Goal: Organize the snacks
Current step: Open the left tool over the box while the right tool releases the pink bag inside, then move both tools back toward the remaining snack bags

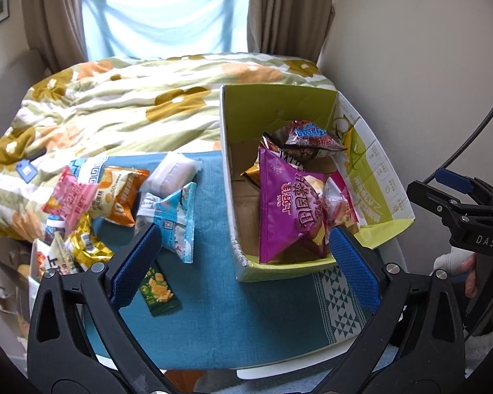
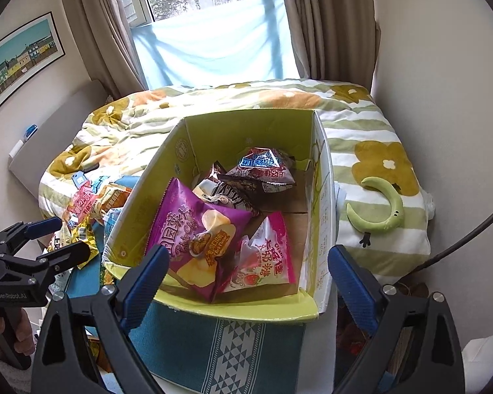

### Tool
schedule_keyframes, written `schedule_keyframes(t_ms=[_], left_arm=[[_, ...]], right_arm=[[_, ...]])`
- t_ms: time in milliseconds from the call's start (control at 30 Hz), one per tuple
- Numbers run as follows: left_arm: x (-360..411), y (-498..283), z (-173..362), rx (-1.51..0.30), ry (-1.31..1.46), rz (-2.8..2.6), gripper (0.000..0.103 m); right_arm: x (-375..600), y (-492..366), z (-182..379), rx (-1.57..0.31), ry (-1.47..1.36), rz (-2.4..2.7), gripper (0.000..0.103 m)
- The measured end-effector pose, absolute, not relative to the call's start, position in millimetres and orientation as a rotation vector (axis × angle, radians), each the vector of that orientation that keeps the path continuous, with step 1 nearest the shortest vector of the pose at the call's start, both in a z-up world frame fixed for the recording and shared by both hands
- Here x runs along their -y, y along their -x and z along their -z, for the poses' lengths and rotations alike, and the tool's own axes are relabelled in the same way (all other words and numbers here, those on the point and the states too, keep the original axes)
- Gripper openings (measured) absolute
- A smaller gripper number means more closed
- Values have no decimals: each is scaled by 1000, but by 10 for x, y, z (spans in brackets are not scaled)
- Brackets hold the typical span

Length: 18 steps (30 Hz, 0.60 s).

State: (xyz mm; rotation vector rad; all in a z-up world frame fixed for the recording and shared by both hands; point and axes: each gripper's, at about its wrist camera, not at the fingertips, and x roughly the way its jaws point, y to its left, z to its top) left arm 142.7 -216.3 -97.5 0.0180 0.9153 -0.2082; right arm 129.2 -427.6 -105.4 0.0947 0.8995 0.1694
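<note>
Where the curtained window (image 2: 210, 32) lights the room, a bed (image 1: 121, 105) under a flowered quilt fills the far ground, and against its near edge stands a table spread with a teal cloth (image 1: 213, 295). On the cloth sits the box (image 2: 246, 128), green inside, holding a purple bag (image 2: 194, 229), a pink bag (image 2: 266, 259) and darker packets behind them. To its left on the cloth lie the loose snacks (image 1: 115, 203): an orange pack (image 1: 121, 193), a blue-and-white pack (image 1: 171, 216), a white pouch (image 1: 174, 174) and a green bar (image 1: 157, 289) among them, some overlapping so that their outlines are hard to separate. The left gripper (image 1: 243, 252) hovers with its jaws spread wide and nothing between them, one pad near the blue-and-white pack, the other at the box's near corner. The right gripper (image 2: 246, 272) likewise stands wide apart and empty above the box's near edge. Only the right view shows the framed picture (image 2: 23, 55) on the wall and a green crescent toy (image 2: 384, 210) on the quilt right of the box; the box wall hides most of the loose pile there, which the left view shows plainly.
</note>
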Motion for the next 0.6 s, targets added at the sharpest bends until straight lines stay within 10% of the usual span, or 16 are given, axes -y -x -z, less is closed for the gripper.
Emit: schedule_keyframes(t_ms=[600], left_arm=[[747, -758, 708, -856, 53, -10, 101]], right_arm=[[3413, -1075, 568, -740, -19, -264, 96]])
